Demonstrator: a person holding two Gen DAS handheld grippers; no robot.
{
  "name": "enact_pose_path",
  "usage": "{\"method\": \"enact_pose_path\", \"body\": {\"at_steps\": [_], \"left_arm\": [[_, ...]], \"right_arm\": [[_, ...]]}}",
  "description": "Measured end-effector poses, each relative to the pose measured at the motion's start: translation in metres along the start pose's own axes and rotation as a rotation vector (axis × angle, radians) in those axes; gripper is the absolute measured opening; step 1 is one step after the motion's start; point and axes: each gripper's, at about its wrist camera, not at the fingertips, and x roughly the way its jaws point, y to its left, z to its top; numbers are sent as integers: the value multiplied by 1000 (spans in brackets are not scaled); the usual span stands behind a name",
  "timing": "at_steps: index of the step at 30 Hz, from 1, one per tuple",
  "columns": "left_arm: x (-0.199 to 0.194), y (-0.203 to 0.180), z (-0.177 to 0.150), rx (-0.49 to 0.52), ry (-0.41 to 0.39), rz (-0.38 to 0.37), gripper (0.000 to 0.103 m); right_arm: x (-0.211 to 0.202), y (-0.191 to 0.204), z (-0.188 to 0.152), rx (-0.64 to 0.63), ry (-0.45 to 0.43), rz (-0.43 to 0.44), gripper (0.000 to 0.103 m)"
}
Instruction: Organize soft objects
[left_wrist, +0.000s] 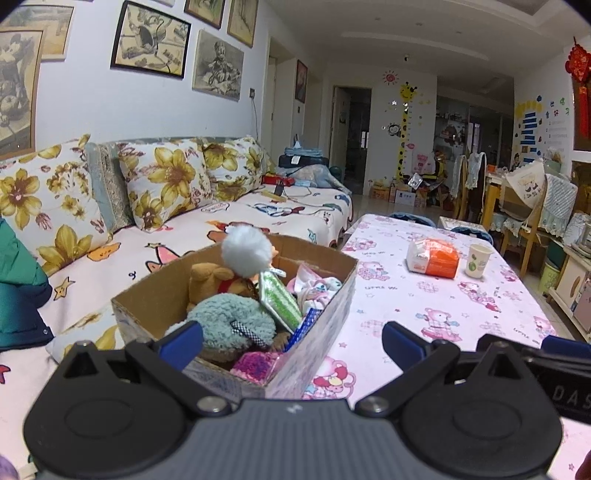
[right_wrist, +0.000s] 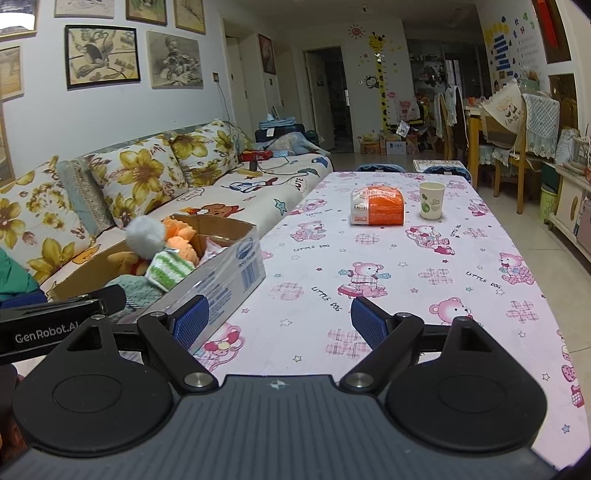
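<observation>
**Operator:** What state are your grippers in?

**Guide:** Your left gripper (left_wrist: 291, 339) has its jaws spread wide and grips nothing; its left finger hangs over the cardboard box (left_wrist: 314, 325), its right finger over the bare cloth. Your right gripper (right_wrist: 279, 319) is equally wide and empty, low over the near edge of the table (right_wrist: 406, 295).

**Operator:** Where are the soft objects?

**Guide:** All are heaped in the box, which stands at the table's near left corner beside the sofa (left_wrist: 221, 221): teal plush (left_wrist: 229, 321), brown bear (left_wrist: 210, 280), white pompom (left_wrist: 245, 251), green knit piece (right_wrist: 168, 267). The heap tops the rim, probably so you can pick from above.

**Operator:** And the far end?

**Guide:** The tissue pack (right_wrist: 376, 206) and paper cup (right_wrist: 431, 200) stand well apart from the box, leaving the middle open, likely for sorting.
</observation>
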Motion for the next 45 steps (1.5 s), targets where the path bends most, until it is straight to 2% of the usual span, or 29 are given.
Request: {"method": "enact_pose_path", "body": {"at_steps": [16,31,45], "left_arm": [[-34,17,0,-3,-39,32,102],[-35,20,-7,39,-58,83,102],[-26,20,-14,45,-45,92,102]], "right_arm": [[-23,23,-7,-33,-29,7,103],[-17,25,-12,-43,-14,-1,103],[-13,21,-14,-38,13,0,103]]}}
